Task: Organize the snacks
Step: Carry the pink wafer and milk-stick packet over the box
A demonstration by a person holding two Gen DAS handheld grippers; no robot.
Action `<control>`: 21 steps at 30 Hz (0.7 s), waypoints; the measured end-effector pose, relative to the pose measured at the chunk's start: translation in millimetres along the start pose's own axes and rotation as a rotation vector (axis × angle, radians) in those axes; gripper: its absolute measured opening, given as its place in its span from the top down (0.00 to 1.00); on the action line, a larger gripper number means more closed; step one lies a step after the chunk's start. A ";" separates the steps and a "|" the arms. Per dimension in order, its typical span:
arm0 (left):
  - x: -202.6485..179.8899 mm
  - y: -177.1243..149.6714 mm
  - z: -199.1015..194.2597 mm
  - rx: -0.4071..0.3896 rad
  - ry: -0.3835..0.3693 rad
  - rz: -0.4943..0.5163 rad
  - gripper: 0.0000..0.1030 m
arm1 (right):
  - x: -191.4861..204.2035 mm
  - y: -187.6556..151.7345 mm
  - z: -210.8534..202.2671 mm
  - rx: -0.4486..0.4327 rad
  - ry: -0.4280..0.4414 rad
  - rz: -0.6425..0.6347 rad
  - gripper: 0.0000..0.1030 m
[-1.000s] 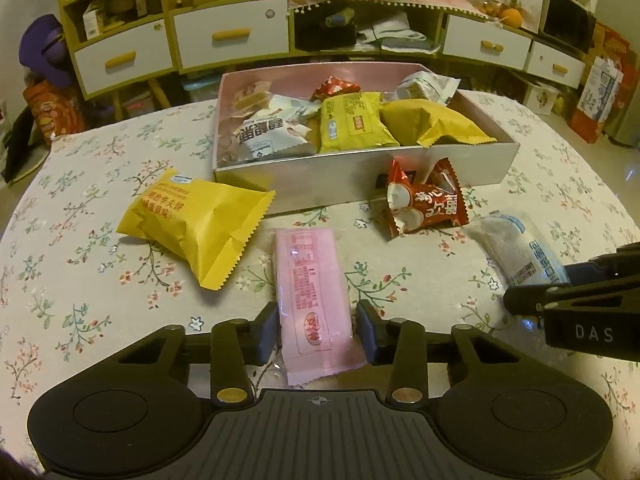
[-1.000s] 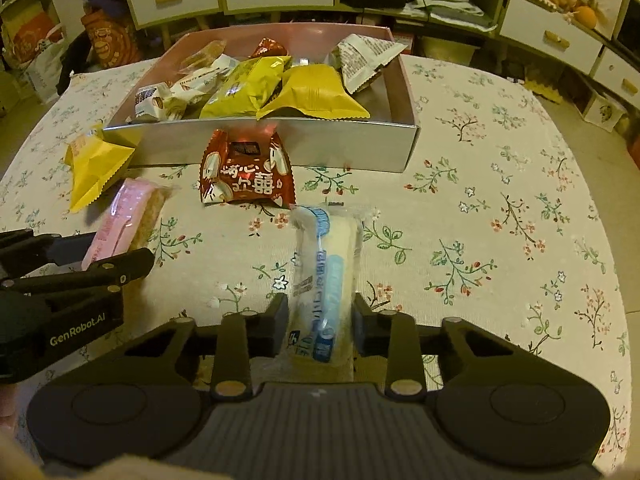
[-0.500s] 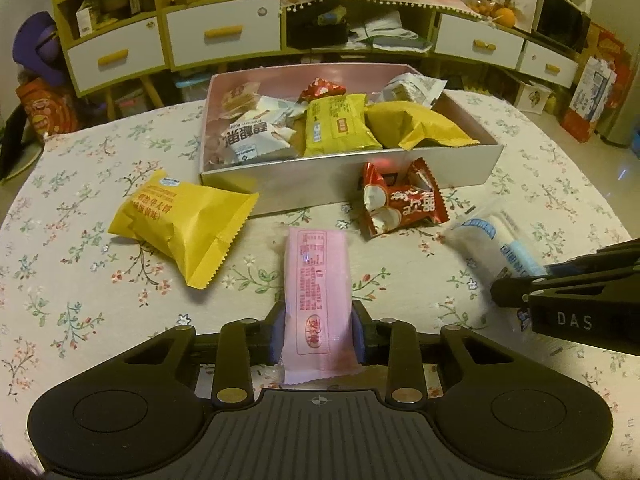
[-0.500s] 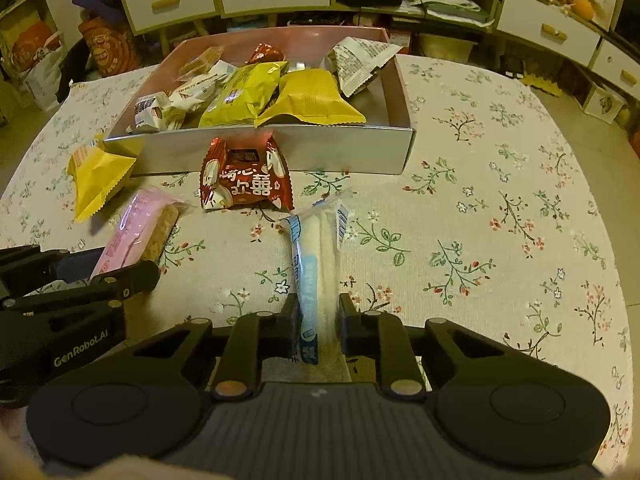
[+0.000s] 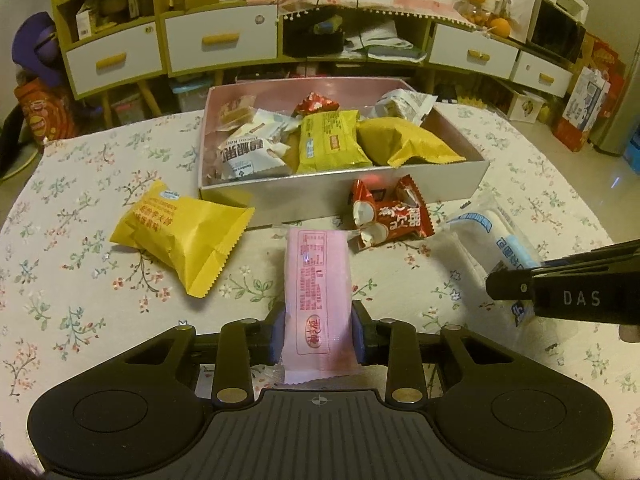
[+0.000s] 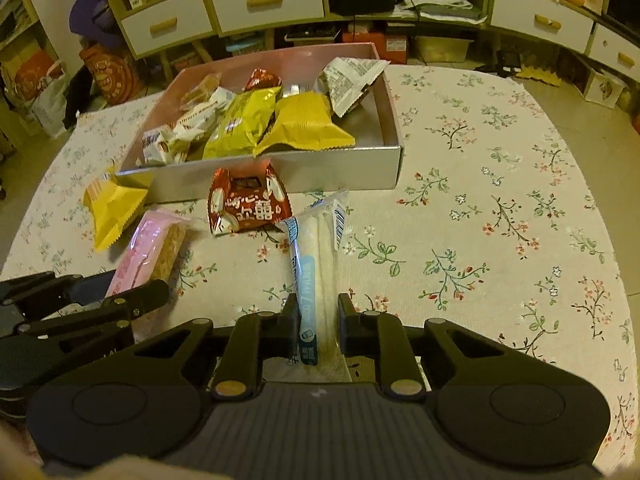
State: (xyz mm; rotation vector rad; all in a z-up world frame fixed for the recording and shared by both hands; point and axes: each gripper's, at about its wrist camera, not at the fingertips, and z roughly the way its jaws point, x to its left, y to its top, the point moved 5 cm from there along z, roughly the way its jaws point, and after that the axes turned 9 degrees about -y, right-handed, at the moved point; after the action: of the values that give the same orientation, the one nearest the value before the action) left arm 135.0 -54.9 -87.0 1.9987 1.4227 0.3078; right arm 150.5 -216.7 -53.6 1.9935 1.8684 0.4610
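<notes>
Left fingers [image 5: 318, 330] pinch the pink bar [image 5: 318, 296], right fingers [image 6: 318, 322] squeeze the white pack [image 6: 316, 276], both just off the surface [image 6: 500, 184] before the box [image 6: 344, 170]; light, crinkly, probably slippery wrappers, so grip mid-body.

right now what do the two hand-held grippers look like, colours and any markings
Both are matte black plastic. Each hand-held gripper has a ribbed centre deck, round pads either side and brass-coloured screw heads on its finger arms. The left hand-held gripper has bluish finger pads; the right hand-held gripper reads "DAS" in white on its side.
</notes>
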 end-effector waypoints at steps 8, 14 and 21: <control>-2.4 7.9 -13.1 -0.039 -0.009 -0.005 0.71 | -11.3 11.0 -10.7 -0.019 0.042 0.067 0.84; 3.9 20.3 -23.4 -0.069 -0.005 -0.028 0.71 | -18.7 25.2 -16.2 -0.041 0.065 0.107 0.84; 15.4 48.5 -20.9 -0.096 0.005 -0.034 0.71 | -19.7 56.5 -16.3 -0.070 0.119 0.136 0.84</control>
State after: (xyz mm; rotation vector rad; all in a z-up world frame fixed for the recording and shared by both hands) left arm 166.2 -42.6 -43.4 1.8958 1.4170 0.3592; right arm 191.0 -238.7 -12.0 2.0959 1.7643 0.6879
